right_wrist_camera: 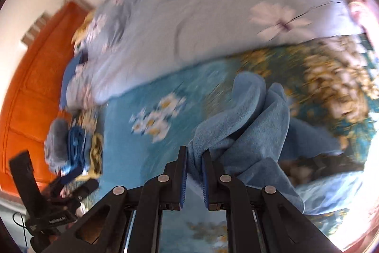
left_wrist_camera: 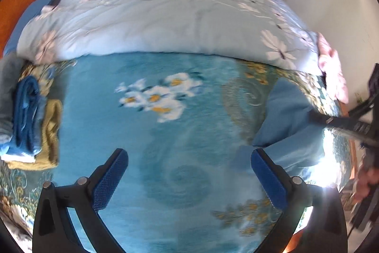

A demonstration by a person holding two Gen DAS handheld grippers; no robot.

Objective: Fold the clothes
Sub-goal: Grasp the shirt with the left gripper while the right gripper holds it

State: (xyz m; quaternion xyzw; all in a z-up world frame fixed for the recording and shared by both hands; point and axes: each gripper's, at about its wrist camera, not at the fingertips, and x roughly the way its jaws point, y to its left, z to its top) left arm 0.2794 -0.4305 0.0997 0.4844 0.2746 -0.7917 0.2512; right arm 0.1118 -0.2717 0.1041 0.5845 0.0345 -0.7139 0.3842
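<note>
A light blue fleece garment [right_wrist_camera: 255,134] lies bunched on the teal flowered bedspread [right_wrist_camera: 132,146]. My right gripper [right_wrist_camera: 194,158] is shut on a fold of it and lifts that edge. In the left wrist view the same garment [left_wrist_camera: 289,115] lies at the right, with the right gripper [left_wrist_camera: 331,121] reaching in on it. My left gripper [left_wrist_camera: 189,158] is open and empty above the bedspread [left_wrist_camera: 142,134], left of the garment.
A stack of folded clothes [left_wrist_camera: 33,122], blue, yellow and grey, sits at the left edge of the bed; it also shows in the right wrist view [right_wrist_camera: 75,146]. A pale flowered duvet [left_wrist_camera: 165,20] is heaped across the back. An orange headboard [right_wrist_camera: 30,87] stands at left.
</note>
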